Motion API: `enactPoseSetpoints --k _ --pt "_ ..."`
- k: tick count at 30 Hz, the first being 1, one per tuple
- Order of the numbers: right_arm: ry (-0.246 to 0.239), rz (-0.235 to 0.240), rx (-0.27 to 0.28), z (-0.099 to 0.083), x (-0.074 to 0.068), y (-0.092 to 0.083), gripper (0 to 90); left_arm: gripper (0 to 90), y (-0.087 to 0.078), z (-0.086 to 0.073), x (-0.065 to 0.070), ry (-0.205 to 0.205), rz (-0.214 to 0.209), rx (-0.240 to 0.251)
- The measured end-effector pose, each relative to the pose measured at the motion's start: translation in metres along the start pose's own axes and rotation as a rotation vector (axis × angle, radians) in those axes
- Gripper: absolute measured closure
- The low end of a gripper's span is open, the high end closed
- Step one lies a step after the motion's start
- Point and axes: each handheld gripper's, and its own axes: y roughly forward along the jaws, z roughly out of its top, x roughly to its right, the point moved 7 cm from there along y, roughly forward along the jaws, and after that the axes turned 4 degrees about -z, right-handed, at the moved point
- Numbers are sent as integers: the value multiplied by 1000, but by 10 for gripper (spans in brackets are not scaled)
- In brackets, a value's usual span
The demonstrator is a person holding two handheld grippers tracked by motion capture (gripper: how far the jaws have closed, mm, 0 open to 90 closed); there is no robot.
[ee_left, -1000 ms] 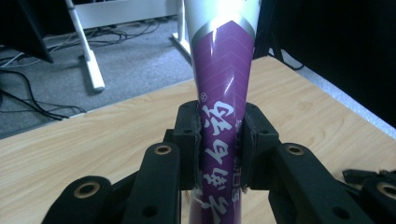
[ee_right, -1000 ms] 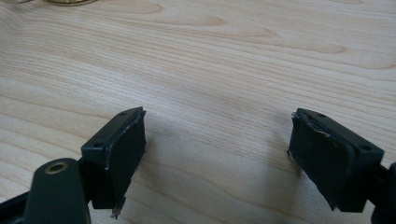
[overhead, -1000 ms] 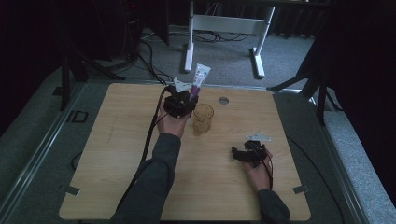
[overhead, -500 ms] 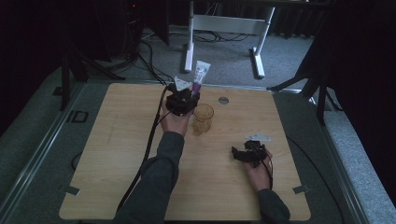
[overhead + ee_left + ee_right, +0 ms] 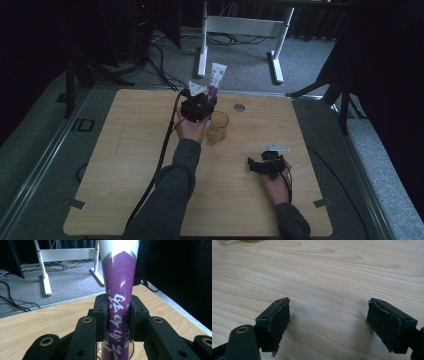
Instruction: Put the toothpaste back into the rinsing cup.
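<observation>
Left tool (image 5: 202, 101) pinching purple-and-white tube (image 5: 119, 290), pads pressed on both sides of printed purple part (white lettering facing camera). Tube upright, wide white end rising above tool. Amber glass cup (image 5: 217, 128) on worktop (image 5: 125, 165) just beside left tool, toward right tool; cup rim partly visible below tube in left gripper view. Right tool (image 5: 328, 325) jaws spread wide, nothing between, low over bare wood, well apart from cup.
</observation>
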Motion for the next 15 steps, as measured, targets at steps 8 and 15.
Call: enactPoseSetpoints --k 8,15 --pt "-3 5 1 -1 -2 -2 185 717 3 1 4 4 0 39" --pt "-3 7 1 -2 -3 -2 185 718 7 0 3 -8 -2 47"
